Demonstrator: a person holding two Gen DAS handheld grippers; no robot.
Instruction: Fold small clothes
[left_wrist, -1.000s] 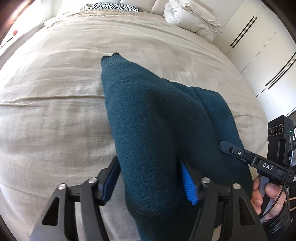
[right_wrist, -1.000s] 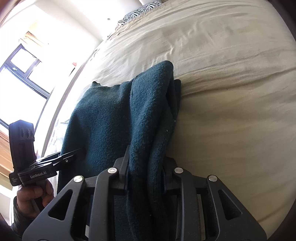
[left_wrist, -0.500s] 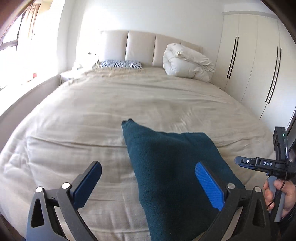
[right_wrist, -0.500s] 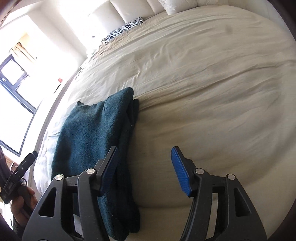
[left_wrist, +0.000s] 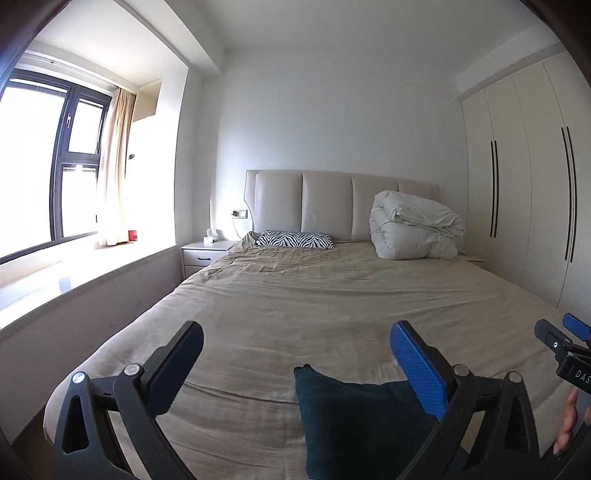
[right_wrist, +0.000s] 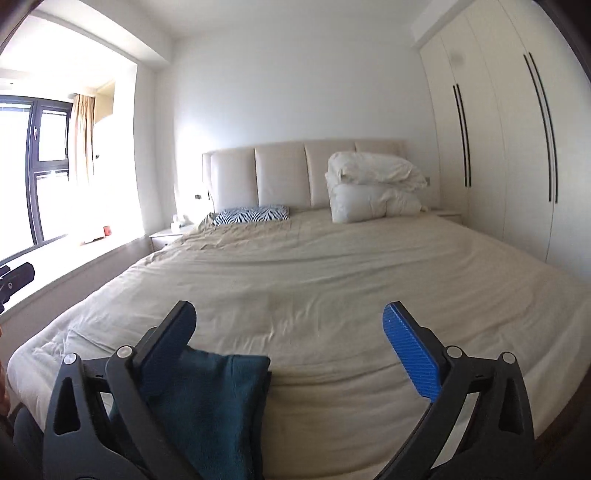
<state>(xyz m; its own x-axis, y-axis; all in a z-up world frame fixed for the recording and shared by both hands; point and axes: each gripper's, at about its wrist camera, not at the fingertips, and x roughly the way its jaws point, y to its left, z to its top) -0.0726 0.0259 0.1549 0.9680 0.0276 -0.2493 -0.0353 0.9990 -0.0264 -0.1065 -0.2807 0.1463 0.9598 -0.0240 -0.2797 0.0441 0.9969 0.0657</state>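
**Both tongs spread wide above the folded knit at the foot of the bed**

I have the left tongs (left_wrist: 295, 354) raised and level, looking down the length of the bed toward the headboard, jaws released and gripping nothing. The right tongs (right_wrist: 290, 332) sit in much the same level pose, also released. In the left view I can see the right tool's nose at the far right edge, with part of my hand (left_wrist: 569, 424) on its grip; in the right view the tip of the left tool pokes in at the left edge.

The dark teal knit garment (left_wrist: 354, 417) lies folded on the near end of the bed (left_wrist: 332, 295), below and between the left jaws, touching neither pad. From the right view it lies under the left-hand jaw.

The bed wears a beige cover, creased. At the head are a padded headboard (left_wrist: 325, 203), a zebra-print pillow (left_wrist: 295, 240) and a bundled white duvet (left_wrist: 413, 229). A nightstand (left_wrist: 207, 251) stands left of the bed, a window (left_wrist: 44, 166) with a curtain (left_wrist: 114, 166) beyond it, and a white wardrobe (left_wrist: 528, 184) on the right.

I can read "DAS" on the right tool's body; the rest is cut off.
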